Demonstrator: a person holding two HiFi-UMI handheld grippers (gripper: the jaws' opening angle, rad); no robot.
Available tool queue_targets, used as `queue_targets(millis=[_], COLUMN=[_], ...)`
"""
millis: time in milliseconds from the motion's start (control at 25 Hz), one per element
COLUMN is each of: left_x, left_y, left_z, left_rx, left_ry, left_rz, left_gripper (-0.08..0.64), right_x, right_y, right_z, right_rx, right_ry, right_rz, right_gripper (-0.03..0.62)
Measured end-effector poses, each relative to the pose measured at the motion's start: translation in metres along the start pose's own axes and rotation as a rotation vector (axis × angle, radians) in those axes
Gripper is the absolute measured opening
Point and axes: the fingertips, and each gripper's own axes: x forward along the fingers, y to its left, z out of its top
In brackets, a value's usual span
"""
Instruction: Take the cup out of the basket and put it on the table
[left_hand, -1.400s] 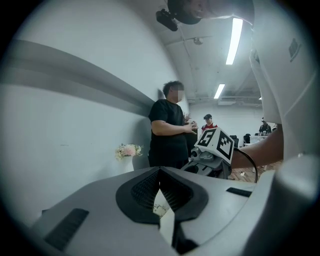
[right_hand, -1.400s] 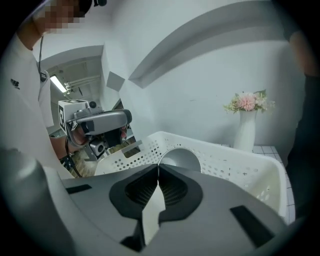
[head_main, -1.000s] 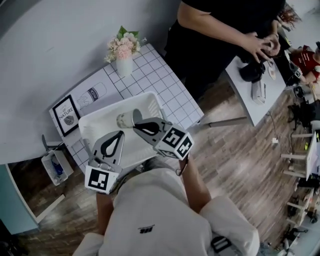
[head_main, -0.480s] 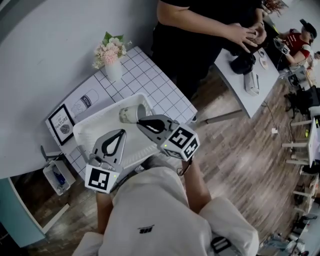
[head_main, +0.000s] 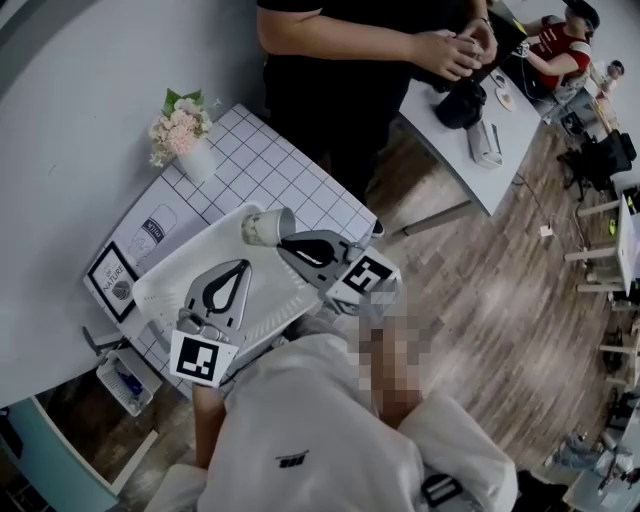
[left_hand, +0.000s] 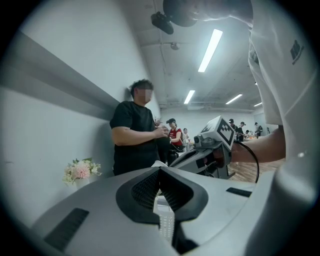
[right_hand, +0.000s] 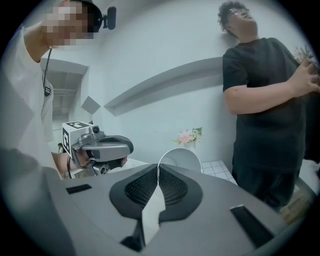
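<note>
The right gripper pinches the cup by one wall of its rim, tipped sideways over the basket's far corner on the table. The left gripper is closed and empty. Such a thin pinch may let the cup swing or slip out

There's the right gripper, stretched out ahead of the person's chest and angled up to the left, jaws pinched tight on the wall of the cup, its marker cube trailing back toward the arm. The left gripper sits alongside, a touch nearer the body and pointing much the same way, jaws pressed together with nothing between them. The two are close to each other but not touching.
</note>
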Motion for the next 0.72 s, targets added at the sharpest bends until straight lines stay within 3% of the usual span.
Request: queue_targets(millis=[720], left_x=[0.073], left_y=[-0.024], left_z=[-0.005], left_rx=[-0.003], left_ry=[0.03], left_rz=[-0.13], left_gripper=[0.006], right_x=[-0.043], right_y=[-0.066], right_z=[-0.031], right_rx=[0.096], right_ry=[0.002], right_rz=[-0.121], right_gripper=[0.02])
